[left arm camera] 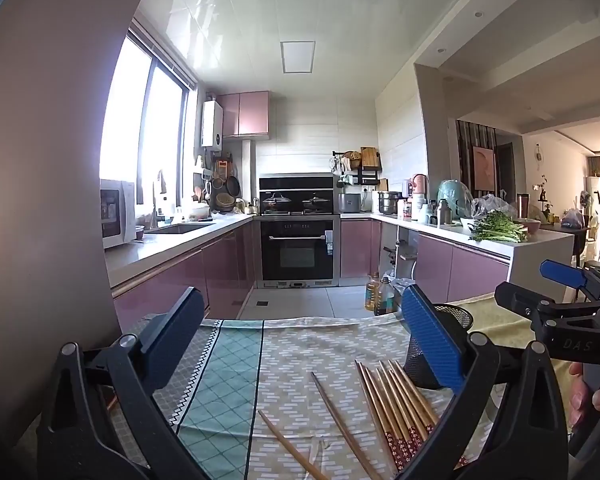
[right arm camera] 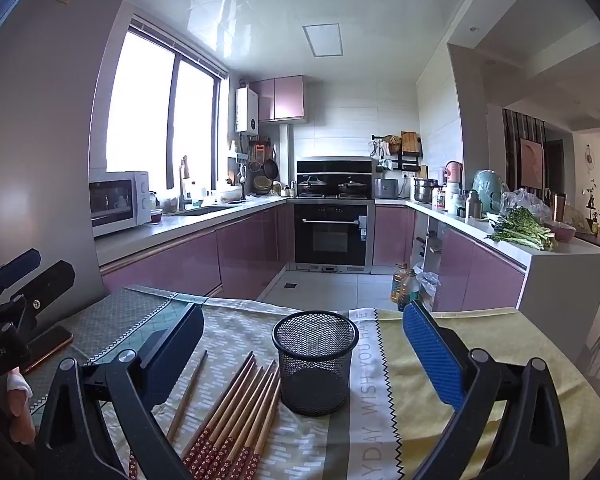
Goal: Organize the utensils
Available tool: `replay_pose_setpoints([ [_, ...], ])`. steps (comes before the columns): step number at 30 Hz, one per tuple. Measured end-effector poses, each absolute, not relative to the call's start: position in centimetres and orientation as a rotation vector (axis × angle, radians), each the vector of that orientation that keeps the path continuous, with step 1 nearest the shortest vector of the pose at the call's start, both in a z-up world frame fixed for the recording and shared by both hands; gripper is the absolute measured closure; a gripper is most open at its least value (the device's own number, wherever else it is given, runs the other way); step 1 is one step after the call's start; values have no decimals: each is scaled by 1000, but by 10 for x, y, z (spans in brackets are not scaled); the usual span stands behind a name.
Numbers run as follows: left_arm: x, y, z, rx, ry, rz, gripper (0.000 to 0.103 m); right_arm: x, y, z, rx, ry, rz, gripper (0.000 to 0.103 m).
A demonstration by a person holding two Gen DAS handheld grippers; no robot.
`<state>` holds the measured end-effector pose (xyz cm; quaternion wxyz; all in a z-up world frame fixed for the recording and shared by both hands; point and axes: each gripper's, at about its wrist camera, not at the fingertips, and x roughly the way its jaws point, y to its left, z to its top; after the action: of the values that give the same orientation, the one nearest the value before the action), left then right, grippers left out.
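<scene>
Several wooden chopsticks with red patterned ends (right arm camera: 236, 412) lie in a bunch on the tablecloth, left of a black mesh cup (right arm camera: 315, 360) that stands upright and looks empty. One chopstick (right arm camera: 188, 392) lies apart on the left. My right gripper (right arm camera: 300, 344) is open and empty, hovering above cup and chopsticks. My left gripper (left arm camera: 300, 336) is open and empty above the cloth; the bunch (left arm camera: 396, 400), two loose chopsticks (left arm camera: 340, 420) and the cup (left arm camera: 432, 344) show in its view. The right gripper (left arm camera: 556, 292) appears at the right there.
The table has a patterned cloth (right arm camera: 460, 344). A phone (right arm camera: 48, 348) lies at its left edge. Oil bottles (right arm camera: 404, 284) stand on the floor beyond the table. Kitchen counters, an oven (right arm camera: 330, 236) and a microwave (right arm camera: 118, 200) are farther back.
</scene>
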<state>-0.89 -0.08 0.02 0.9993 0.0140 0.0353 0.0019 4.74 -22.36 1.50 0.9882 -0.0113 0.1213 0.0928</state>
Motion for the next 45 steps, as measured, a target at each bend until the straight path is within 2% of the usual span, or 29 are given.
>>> replay_pose_setpoints([
  [45,-16,-3,1,28,61,11,6,46,-219,15,-27,228,177,6],
])
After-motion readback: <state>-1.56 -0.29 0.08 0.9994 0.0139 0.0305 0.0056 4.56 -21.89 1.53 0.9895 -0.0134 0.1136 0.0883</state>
